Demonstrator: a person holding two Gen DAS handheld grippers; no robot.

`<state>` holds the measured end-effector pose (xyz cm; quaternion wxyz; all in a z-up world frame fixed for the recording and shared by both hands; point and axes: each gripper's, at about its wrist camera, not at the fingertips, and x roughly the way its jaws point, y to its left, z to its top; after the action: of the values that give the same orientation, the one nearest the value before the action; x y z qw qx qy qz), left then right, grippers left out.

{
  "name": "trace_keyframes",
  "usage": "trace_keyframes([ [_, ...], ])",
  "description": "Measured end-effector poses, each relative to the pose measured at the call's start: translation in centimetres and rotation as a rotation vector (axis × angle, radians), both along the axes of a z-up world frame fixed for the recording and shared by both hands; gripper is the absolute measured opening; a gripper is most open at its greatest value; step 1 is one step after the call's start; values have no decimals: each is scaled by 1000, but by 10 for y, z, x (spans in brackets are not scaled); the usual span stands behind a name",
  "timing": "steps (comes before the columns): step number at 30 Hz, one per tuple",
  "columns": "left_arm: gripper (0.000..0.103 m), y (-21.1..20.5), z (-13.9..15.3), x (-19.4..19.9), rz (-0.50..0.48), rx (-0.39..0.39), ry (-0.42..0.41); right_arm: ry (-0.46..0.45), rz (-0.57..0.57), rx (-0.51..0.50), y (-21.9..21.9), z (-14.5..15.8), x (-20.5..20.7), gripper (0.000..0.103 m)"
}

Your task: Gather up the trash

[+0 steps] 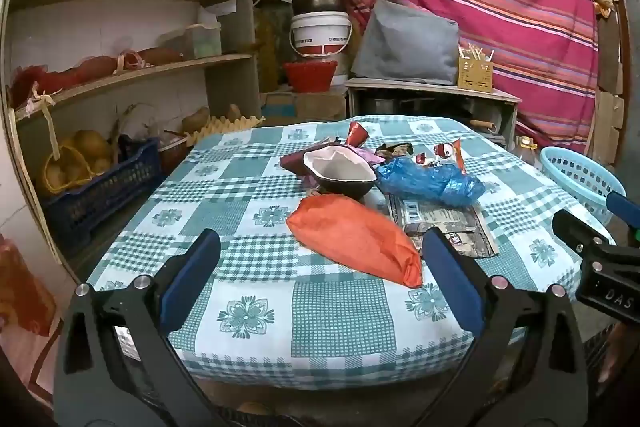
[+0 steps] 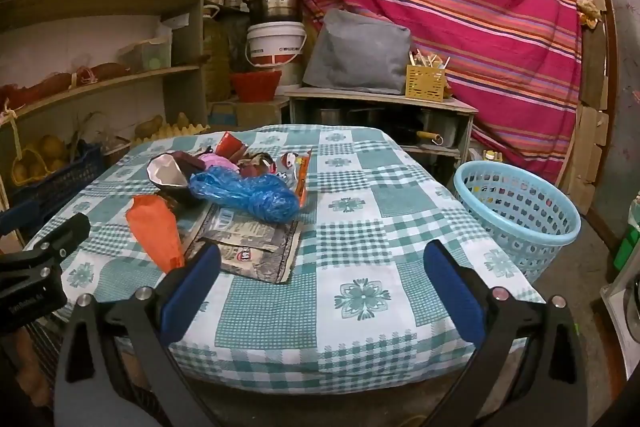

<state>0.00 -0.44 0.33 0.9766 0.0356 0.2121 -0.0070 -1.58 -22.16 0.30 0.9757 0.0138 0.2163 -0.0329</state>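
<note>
The fingers [image 1: 192, 279] of the left gripper [image 1: 320, 283] and of the right gripper [image 2: 320, 283] are spread wide and hold nothing. The bench [image 2: 360, 327], draped in a teal-and-white checked cloth, carries the trash toward its left half. A pale blue perforated plastic basket [image 2: 520, 219] stands off the bench's right edge. Nearest lies a crumpled orange paper bag [image 1: 352, 239], directly ahead of the left gripper, its long axis angled from far-left to near-right; the left hand is judged nearer. Behind it lie a flat printed foil wrapper [image 2: 248, 239], a scrunched blue plastic bag [image 1: 428, 183] and a dark, white-lined bowl-shaped shell [image 1: 340, 175].
</note>
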Motion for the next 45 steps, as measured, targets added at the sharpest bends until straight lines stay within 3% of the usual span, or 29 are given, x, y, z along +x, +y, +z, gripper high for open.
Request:
trace_keyframes([
  [45,98,1,2,-1,-9,-6,-3,-5,-5,-5,-7,3,0,99],
])
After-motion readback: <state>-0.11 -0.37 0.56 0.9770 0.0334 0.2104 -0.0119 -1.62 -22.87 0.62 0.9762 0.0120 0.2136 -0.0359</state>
